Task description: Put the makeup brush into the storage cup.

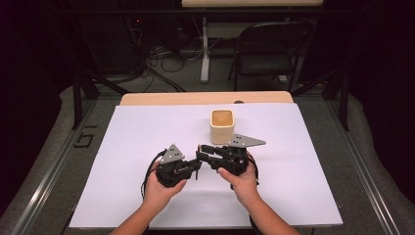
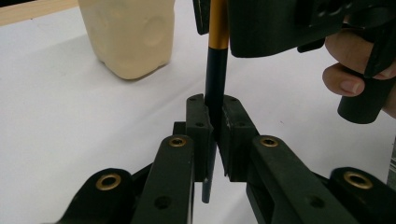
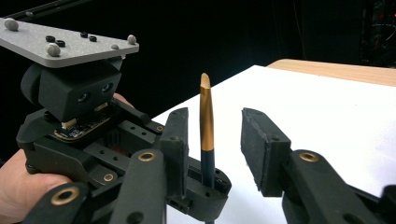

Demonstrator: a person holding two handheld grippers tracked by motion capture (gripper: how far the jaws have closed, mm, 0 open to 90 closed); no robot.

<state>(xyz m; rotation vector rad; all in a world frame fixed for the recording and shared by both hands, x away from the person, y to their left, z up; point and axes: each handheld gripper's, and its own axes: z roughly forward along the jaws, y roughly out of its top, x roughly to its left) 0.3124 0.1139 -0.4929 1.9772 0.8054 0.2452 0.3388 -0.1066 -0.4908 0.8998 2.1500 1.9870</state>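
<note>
White table sheet [image 1: 147,196], dark room. I'm clamping the pen [image 2: 215,88] in my left gripper [image 2: 214,135]; right gripper [image 3: 212,140] jaws standing apart around it, releasing the handoff beside the cup [image 1: 221,126].

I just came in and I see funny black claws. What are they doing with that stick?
A person holds a black tool in each hand over a white table. The left tool is clamped shut on a thin stick that is dark at one end and golden at the other. The right tool has its jaws open on either side of the stick's golden part, not pressing it. A cream-coloured cup stands just beyond the hands.
</note>
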